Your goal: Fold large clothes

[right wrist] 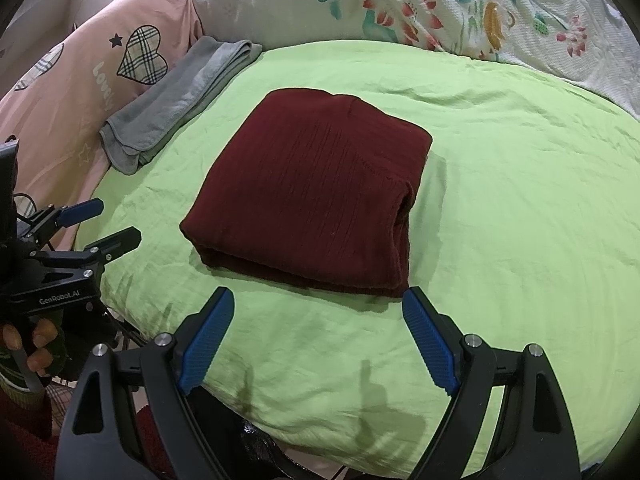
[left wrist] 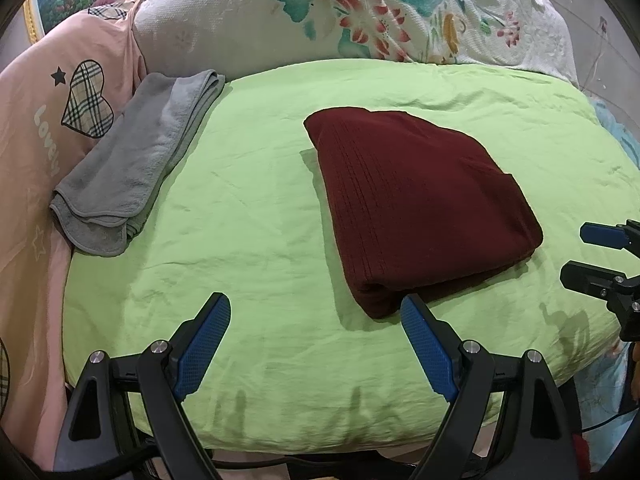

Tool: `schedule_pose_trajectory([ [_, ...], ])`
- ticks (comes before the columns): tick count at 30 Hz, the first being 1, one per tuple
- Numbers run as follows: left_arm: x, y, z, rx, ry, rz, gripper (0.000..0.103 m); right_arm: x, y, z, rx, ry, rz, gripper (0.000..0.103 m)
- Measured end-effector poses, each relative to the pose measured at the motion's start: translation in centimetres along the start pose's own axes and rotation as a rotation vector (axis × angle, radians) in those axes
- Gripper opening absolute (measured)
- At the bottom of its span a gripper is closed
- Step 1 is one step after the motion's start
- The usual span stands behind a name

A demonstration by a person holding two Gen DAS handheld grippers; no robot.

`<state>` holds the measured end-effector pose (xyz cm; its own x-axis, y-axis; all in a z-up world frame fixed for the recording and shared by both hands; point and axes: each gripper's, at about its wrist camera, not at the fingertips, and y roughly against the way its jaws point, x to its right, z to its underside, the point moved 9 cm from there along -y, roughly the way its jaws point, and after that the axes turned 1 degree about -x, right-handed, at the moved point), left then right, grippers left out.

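Observation:
A dark red knit garment (left wrist: 416, 204) lies folded into a thick rectangle on the green sheet (left wrist: 248, 208); it also shows in the right wrist view (right wrist: 316, 188). My left gripper (left wrist: 316, 312) is open and empty, just short of the garment's near left corner. My right gripper (right wrist: 318, 304) is open and empty, just in front of the garment's near edge. The right gripper shows at the right edge of the left wrist view (left wrist: 580, 252). The left gripper shows at the left of the right wrist view (right wrist: 120, 220).
A folded grey towel (left wrist: 132, 168) lies at the sheet's left edge against pink bedding (left wrist: 36, 128) with plaid hearts. A white floral quilt (left wrist: 360, 12) is heaped at the back. The green sheet's front edge (right wrist: 320, 436) drops off below the grippers.

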<state>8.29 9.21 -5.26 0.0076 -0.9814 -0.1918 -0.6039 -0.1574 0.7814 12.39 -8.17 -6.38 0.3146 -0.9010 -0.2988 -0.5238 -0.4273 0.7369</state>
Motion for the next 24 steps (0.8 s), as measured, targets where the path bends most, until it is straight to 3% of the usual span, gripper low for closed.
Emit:
schedule_pose_trajectory([
  [24, 0.56, 0.24, -0.18, 0.011, -0.012, 0.005, 0.087, -0.03, 0.07, -0.50, 0.000, 0.010, 0.000, 0.086],
])
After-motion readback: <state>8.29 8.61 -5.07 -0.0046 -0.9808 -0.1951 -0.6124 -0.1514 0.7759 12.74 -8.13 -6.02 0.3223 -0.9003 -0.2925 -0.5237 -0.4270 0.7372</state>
